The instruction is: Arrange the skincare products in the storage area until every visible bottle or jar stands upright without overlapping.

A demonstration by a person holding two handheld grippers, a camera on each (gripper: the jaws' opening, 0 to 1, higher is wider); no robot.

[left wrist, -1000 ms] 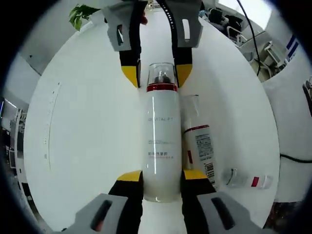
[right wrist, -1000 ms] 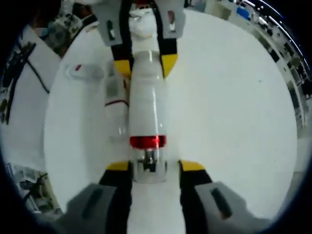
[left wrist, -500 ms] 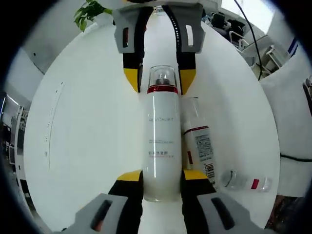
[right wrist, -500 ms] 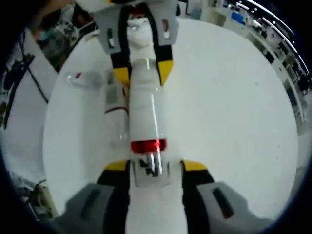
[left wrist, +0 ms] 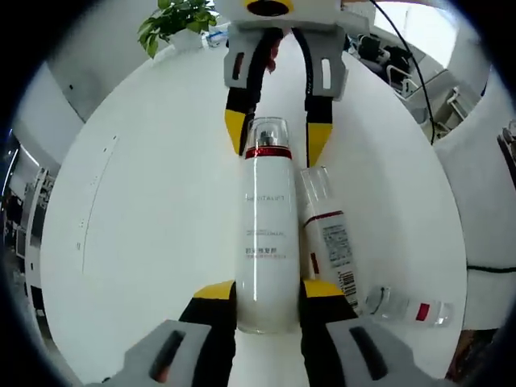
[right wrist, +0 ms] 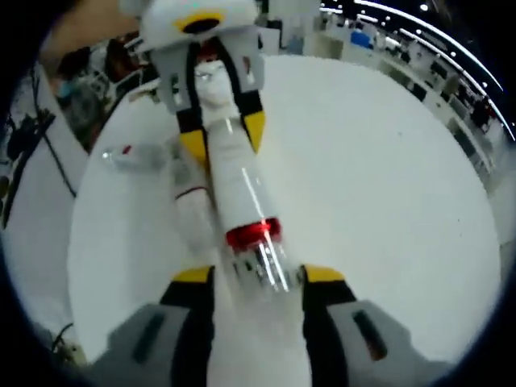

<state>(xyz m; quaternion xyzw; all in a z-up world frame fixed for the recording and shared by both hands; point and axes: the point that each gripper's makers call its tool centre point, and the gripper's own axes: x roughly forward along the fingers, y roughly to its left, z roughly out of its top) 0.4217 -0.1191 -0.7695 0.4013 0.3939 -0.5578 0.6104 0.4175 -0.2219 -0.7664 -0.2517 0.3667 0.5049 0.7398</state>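
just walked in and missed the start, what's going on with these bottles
A person is working with two hand-held tongs on a round white table. Both tongs hold the same tall white bottle: the left tongs clamp its base, and the right tongs clamp its clear cap end. A smaller white bottle lies right beside it, and a small clear tube lies further off. Nothing is standing upright yet.
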